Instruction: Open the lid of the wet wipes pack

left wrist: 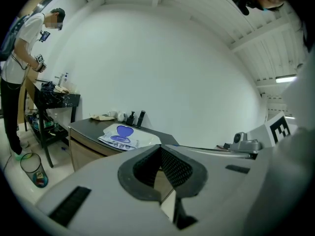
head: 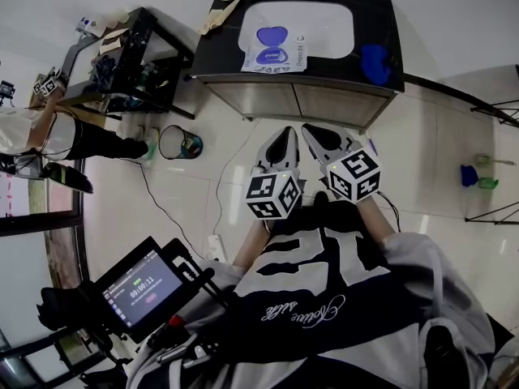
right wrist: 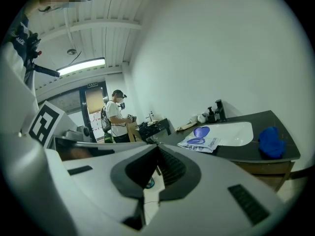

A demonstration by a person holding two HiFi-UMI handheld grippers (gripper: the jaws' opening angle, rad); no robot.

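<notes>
On the dark vanity counter (head: pixel 223 49) ahead, the wet wipes pack (head: pixel 276 55) lies across the sink's (head: pixel 320 23) front rim, well apart from my left gripper (head: pixel 285 134) and right gripper (head: pixel 313 130), both with jaws pressed together, empty.

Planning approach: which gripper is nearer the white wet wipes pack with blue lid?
Left, marginally: left gripper faces the white wet wipes pack squarely; right gripper off its right edge.
</notes>
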